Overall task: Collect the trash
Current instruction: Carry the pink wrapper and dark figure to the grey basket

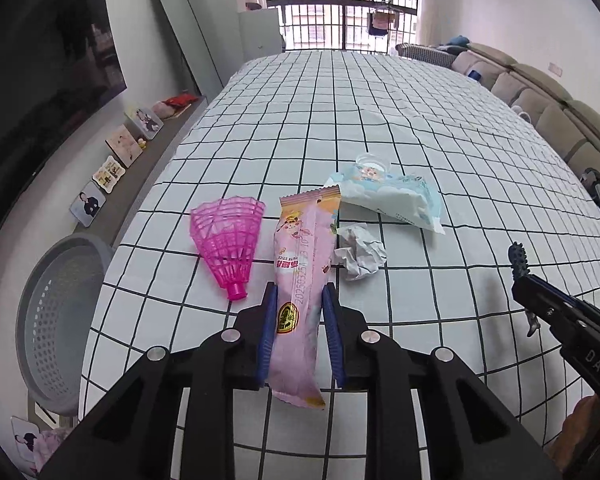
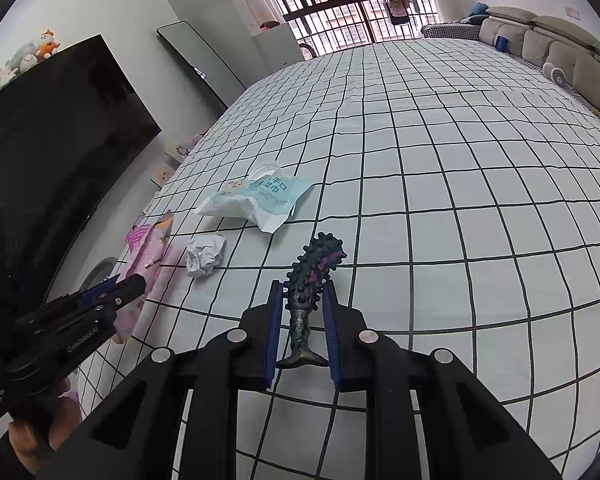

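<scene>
My left gripper is shut on a long pink snack wrapper, which hangs just above the checked tablecloth. From the right wrist view the same wrapper shows beside the left gripper. My right gripper is shut on a dark knobbly toy, whose tip pokes into the left wrist view at the right. On the cloth lie a crumpled paper ball, a pack of wet wipes with a clear plastic lid behind it, and a pink mesh shuttlecock.
A grey perforated basket stands off the table's left edge, below table height. A black TV and a shelf of framed pictures line the left wall. A sofa runs along the table's right side. A hand holds the left gripper.
</scene>
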The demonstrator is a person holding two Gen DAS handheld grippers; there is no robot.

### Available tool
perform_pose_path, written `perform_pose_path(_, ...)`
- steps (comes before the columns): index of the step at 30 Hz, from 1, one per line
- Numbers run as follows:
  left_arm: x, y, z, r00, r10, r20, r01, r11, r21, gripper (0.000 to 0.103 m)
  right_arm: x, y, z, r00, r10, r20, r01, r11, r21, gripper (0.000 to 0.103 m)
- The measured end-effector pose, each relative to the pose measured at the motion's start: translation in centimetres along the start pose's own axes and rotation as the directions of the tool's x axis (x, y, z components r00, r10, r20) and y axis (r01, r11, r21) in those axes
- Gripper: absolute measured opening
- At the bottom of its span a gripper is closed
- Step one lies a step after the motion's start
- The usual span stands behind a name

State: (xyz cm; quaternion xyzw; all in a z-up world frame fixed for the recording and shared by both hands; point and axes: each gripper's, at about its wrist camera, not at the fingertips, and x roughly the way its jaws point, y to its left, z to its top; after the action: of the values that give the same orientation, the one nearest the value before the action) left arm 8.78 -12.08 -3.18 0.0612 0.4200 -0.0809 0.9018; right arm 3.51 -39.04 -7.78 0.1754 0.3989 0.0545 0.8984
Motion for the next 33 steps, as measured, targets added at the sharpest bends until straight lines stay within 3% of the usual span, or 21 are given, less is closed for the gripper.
perform_pose_path(7,-3.5,1.8,0.3,0.998,-0.008,0.066,0.009,1.0,-0.016,0.023,-0.7,2.0,0.0,1.0,-0.006,-0.016,0.005,0.999,-0.04,0.02)
perform_pose_path(14,-5.5,6.7,-0.1,0.994,0.017,0.104,-0.009,0.997,-0.076,0.023,-1.3,6.9,0.3,0.999,0.019,-0.03,-0.022,0.993,-0.113,0.02)
perform_pose_path(23,-5.7,16.7,-2.2,0.989,0.121,0.088,-0.102,0.975,-0.2,0.023,2.5,18.5,-0.4,0.986,0.112,-0.12,-0.14,0.953,-0.268,0.02)
perform_pose_path(33,-4.4,27.9,-5.1,0.976,0.218,0.028,-0.198,0.928,-0.316,0.023,8.3,31.6,-1.5,0.951,0.206,-0.232,-0.289,0.86,-0.422,0.02)
